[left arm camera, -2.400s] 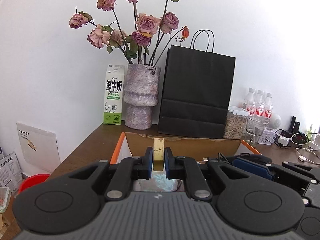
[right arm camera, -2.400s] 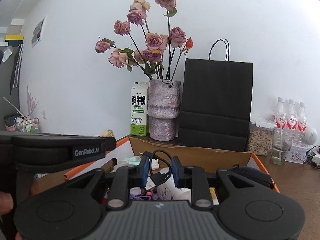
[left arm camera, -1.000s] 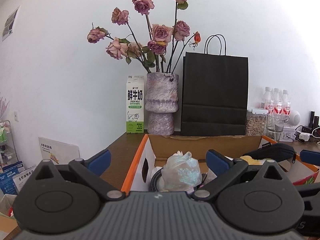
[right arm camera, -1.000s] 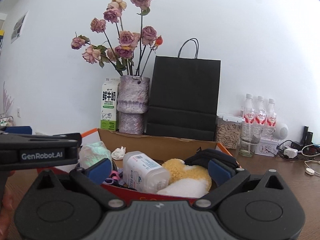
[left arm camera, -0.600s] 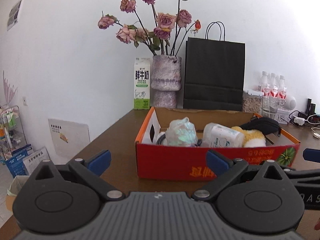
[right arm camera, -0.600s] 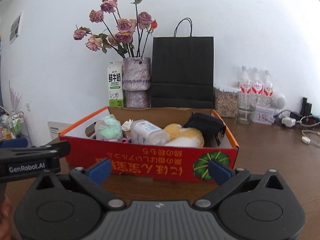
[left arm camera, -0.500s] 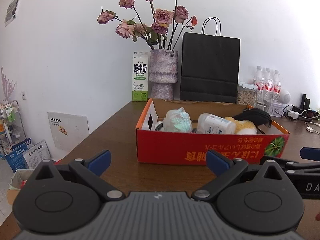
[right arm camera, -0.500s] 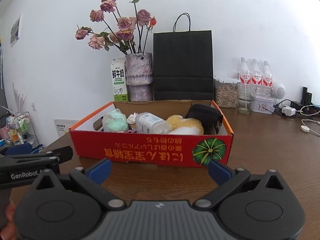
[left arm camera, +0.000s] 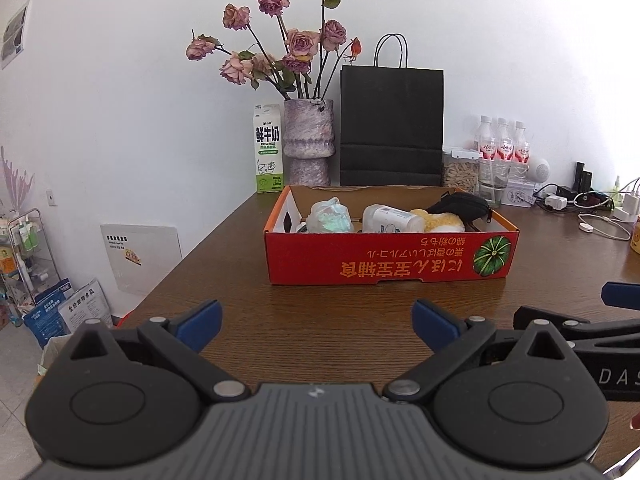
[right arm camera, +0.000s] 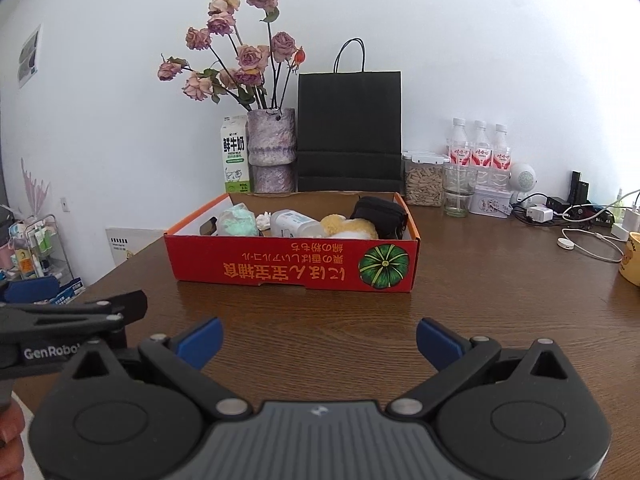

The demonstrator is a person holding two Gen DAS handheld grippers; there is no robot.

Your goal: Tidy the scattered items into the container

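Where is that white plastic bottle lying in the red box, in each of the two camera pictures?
Left wrist view: white bottle lies mid-box, between the crumpled bag and the yellow plush.
Right wrist view: white bottle, centre-left in the box.
Shared landmark: the pumpkin picture on the red box front.

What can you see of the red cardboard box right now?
The red cardboard box is a shallow open-top tray with orange rims, resting flat on the wooden table. Its front wall shows upside-down yellow lettering and a green pumpkin picture. The inside is plain brown and white. It holds a pale green bag, a white bottle, a yellow plush and a black pouch. Neither gripper touches it.
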